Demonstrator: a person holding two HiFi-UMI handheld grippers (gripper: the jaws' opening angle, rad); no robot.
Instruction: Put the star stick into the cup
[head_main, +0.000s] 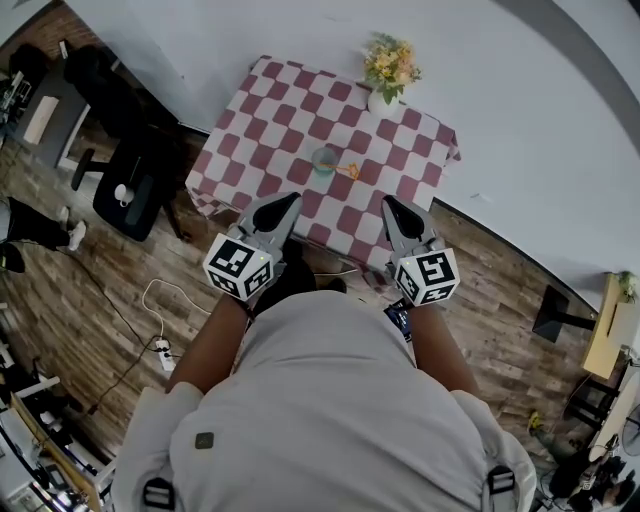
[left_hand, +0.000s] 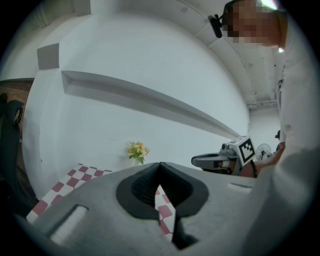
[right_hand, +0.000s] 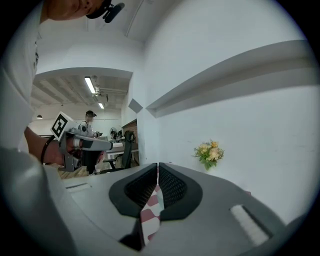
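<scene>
In the head view a small clear cup stands near the middle of a red-and-white checked table. An orange star stick lies on the cloth just right of the cup. My left gripper and right gripper hover over the table's near edge, well short of both. The jaws of each are pressed together with nothing between them. In the left gripper view my left gripper is shut. In the right gripper view my right gripper is shut too. Cup and stick are hidden in both gripper views.
A white vase of yellow flowers stands at the table's far edge against the white wall; the flowers also show in the left gripper view. A black office chair stands left of the table. A white cable lies on the wooden floor.
</scene>
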